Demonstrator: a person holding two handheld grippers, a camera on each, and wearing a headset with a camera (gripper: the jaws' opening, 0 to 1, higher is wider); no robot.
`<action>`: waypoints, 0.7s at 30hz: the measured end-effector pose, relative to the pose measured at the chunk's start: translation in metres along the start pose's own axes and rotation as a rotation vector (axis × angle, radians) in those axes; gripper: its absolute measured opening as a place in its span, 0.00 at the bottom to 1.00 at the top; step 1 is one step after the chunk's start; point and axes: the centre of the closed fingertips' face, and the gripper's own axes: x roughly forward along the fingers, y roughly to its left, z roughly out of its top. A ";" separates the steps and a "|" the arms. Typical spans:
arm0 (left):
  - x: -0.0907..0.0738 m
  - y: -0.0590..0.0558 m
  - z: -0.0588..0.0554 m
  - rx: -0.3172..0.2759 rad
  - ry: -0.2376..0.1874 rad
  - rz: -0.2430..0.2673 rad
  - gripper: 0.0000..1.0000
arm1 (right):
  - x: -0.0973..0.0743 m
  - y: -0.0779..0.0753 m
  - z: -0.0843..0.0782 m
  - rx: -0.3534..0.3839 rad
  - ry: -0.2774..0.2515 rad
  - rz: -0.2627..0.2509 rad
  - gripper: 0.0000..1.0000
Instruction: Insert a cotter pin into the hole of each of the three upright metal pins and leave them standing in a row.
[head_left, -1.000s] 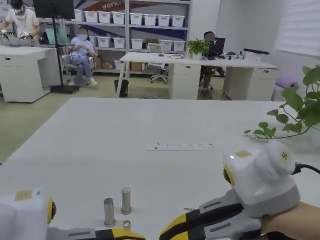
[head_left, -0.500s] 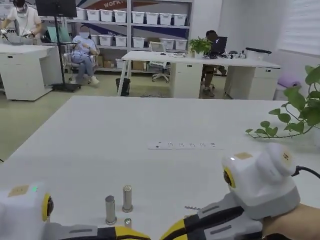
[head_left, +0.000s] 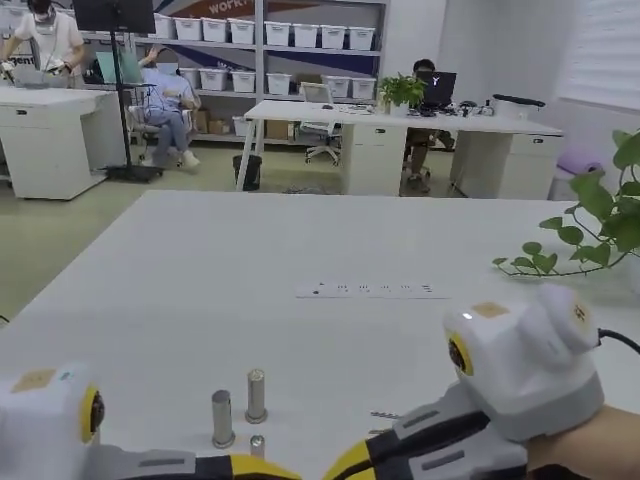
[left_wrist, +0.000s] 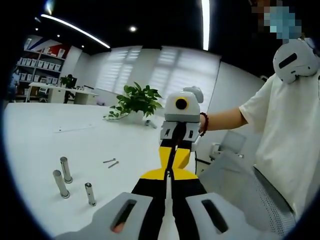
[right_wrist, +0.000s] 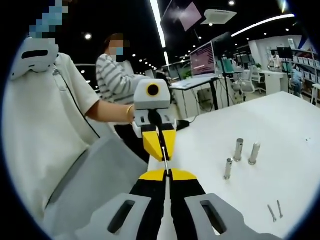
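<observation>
Your left gripper and your right gripper point at each other, nearly tip to tip, at the near edge of the wide white counter. Each one has its yellow-and-black jaws drawn together. A thin silvery sliver runs between the two sets of tips. It is too fine to say whether it is a cotter pin, or which gripper is clamping it.

The three silver cylindrical metal pins stand upright in a loose cluster near the counter's near edge, just beyond your left gripper. The left pin and the far pin stand side by side, and the near pin is just in front of them, closest to the edge. They are close together but not touching.

A pair of thin metal cotter pins lies flat on the counter, to the right of the cluster and apart from it, near your right gripper.

A long white power strip lies across the middle of the counter. A leafy green plant hangs in over its right edge.
</observation>
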 end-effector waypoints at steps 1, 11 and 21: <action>0.000 0.000 -0.001 -0.006 0.004 0.000 0.00 | 0.001 0.001 -0.001 -0.014 0.012 0.003 0.03; -0.007 0.018 -0.006 0.023 0.033 0.101 0.04 | 0.007 -0.012 -0.004 -0.095 0.081 -0.041 0.02; -0.020 0.049 -0.015 0.077 0.076 0.271 0.19 | 0.005 -0.043 -0.016 -0.158 0.186 -0.133 0.02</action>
